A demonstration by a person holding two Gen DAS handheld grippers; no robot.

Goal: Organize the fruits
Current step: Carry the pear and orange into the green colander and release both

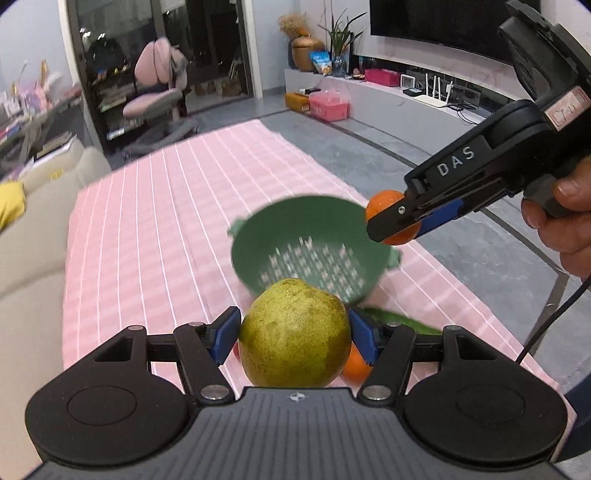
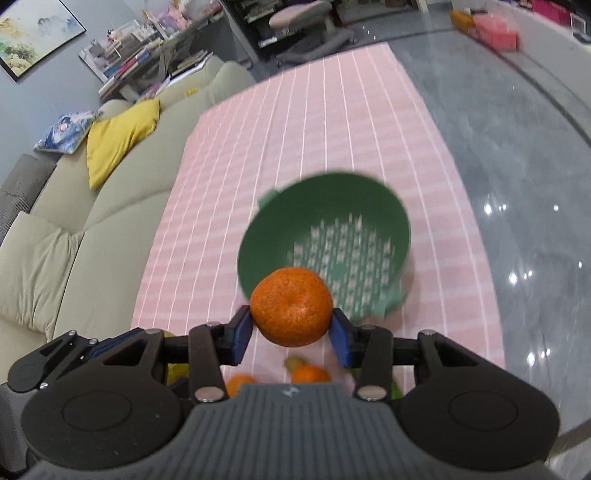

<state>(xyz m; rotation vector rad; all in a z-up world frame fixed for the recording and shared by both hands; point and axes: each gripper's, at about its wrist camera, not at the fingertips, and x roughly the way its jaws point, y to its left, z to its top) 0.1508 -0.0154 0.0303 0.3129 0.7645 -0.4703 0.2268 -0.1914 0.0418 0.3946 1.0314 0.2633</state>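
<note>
Standing beside the table: a pink cloth (image 2: 303, 140) with thin white grid lines covers the long surface. Landmark for this entry is the green colander (image 2: 325, 236), which sits on the cloth roughly mid-table, perforated floor showing, nothing inside it.

Left gripper (image 1: 293, 334): jaws held fairly wide, blue pads pressed against both sides of a yellow-green pear (image 1: 293, 334). The pear is off the cloth, on the near side of the colander.

Right gripper (image 2: 291, 328): jaws set narrower, clamped on a mandarin (image 2: 291, 306). In the left wrist view it appears just beside the colander's right rim, raised clear of the cloth, with the person's hand (image 1: 565, 221) wrapped round the handle.

Other fruit on the cloth, all on the near side of the colander: two more mandarins (image 2: 310, 374), partly hidden under the grippers, and a long green item (image 1: 402, 319), blurred, kind not determinable.

Room: a beige sofa (image 2: 74, 221) runs along the cloth's left edge, bearing a yellow cushion (image 2: 118, 136) and a blue patterned one. Beyond the colander, past the far end of the table, stand a pink desk chair (image 1: 159, 85) and dark shelving. To the colander's right lies glossy grey floor (image 2: 517, 166), then a low white console carrying a potted plant, pink boxes and a router below a large dark screen (image 1: 436, 26).
</note>
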